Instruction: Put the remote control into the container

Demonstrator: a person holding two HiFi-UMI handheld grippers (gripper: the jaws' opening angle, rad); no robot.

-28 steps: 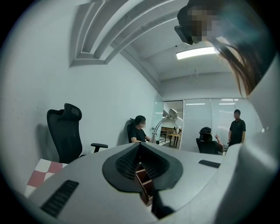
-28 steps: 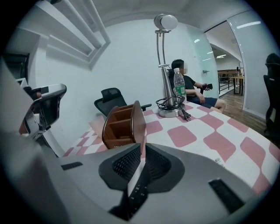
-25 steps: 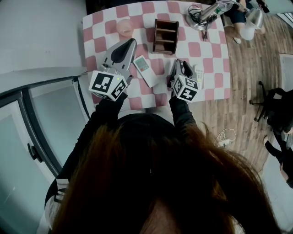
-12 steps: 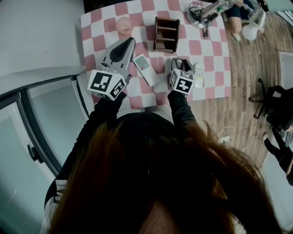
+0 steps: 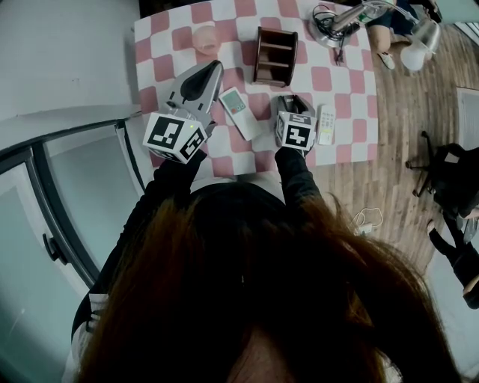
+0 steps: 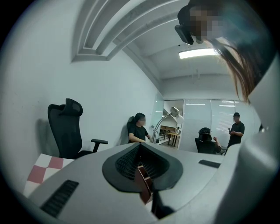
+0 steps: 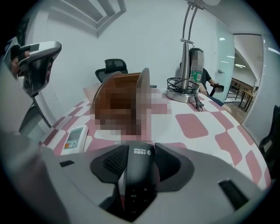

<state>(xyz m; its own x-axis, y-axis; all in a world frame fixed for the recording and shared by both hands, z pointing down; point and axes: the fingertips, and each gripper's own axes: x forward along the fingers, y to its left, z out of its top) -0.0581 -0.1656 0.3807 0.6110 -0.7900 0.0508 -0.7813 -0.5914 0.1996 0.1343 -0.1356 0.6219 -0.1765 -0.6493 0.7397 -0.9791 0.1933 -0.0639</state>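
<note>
on the pink-and-white checked table (image 5: 352,82), a pink cup (image 5: 203,37) stands at the far left; what it holds cannot be told. just in front of it the left gripper (image 5: 215,67) hovers level over the cloth with its tongs drawn together at the tips and nothing between them. beside it on the right a white remote (image 5: 239,112) lies flat on the cloth at a slant. behind that, near the far edge, sits the brown wooden container (image 5: 273,56), open side in view and split by crosswise partitions into compartments that show only their own wood. in front of the container the right gripper (image 5: 293,103) tilts down onto the cloth; its tongs have just been narrowing and now sit against both sides of the black remote control (image 7: 139,175), which lies lengthwise between them, outside the container. a second white remote (image 5: 326,125) lies just right of that gripper, and a lamp base with a coiled cable (image 5: 329,21) stands at the far right corner.
</note>
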